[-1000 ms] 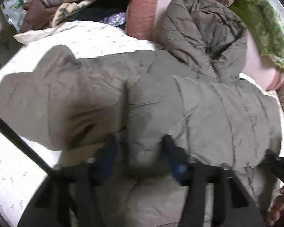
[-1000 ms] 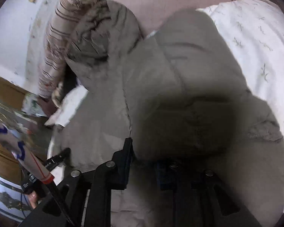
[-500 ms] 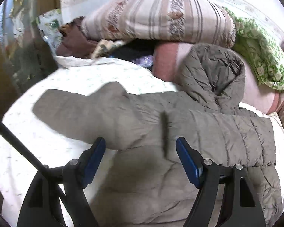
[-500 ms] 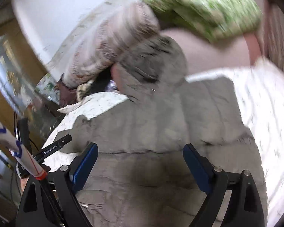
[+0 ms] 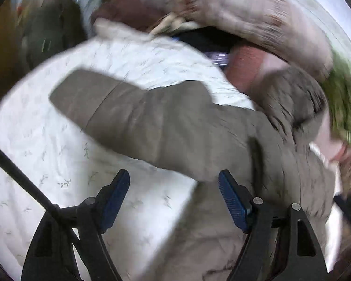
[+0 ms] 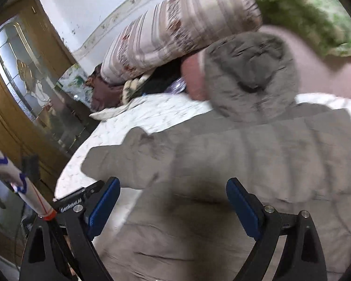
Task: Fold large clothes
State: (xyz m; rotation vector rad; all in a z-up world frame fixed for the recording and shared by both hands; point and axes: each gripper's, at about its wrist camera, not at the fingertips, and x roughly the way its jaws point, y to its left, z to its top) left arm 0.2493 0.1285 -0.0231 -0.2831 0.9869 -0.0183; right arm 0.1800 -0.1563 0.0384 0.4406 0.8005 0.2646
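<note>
Jacket (image 5: 180,126) flat on bedsheet (image 5: 46,145); both grippers' fingers spread, empty.

**Grey-brown padded jacket spread on the bed**

The puffer jacket (image 5: 222,140) is grey-brown, quilted in horizontal bands, and lies flat on the white leaf-print bedsheet (image 5: 46,145). Its hood (image 6: 250,75) sits at the jacket's top, crumpled and propped against the pink pillow (image 6: 316,70) behind it. One sleeve (image 5: 119,110) stretches out from the body across the bedsheet toward the sheet's edge, lying flat and nearly straight. The body (image 6: 257,154) looks smooth, with light wrinkles.
</note>
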